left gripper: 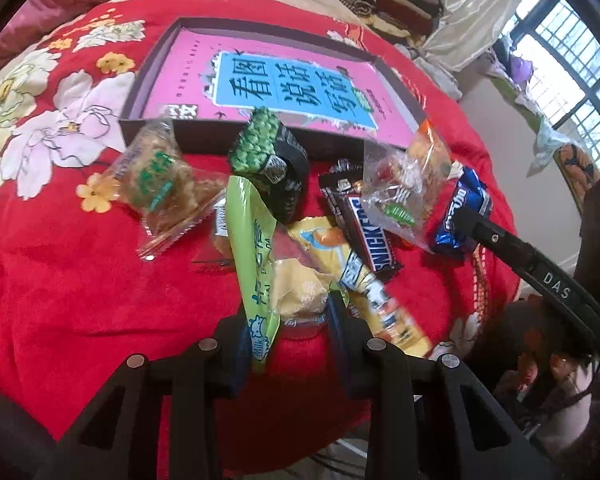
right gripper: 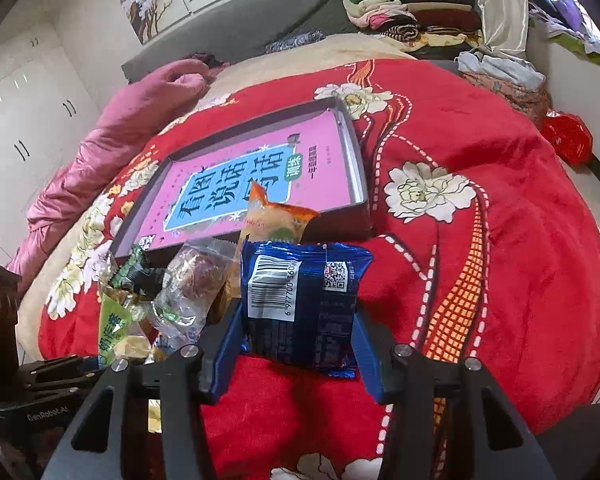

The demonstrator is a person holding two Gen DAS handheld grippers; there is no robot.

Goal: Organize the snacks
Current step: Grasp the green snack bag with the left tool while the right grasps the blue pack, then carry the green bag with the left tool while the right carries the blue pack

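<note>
1. Left wrist view: the left gripper pinches a green-and-clear snack packet with a pale yellow cake inside, its pads pressed on the wrapper's lower end. The packet lies on the red floral blanket amid a heap of snacks: a Snickers bar, a green pea packet, a clear-wrapped pastry, and a yellow packet. Behind the heap sits a dark shallow box holding a pink book. At the right, the other gripper's finger touches a blue packet.

2. Right wrist view: the right gripper clamps the blue packet, barcode side up, both blue pads against its sides. It is just right of the snack heap, in front of the box. An orange-topped packet stands just behind it.
</note>
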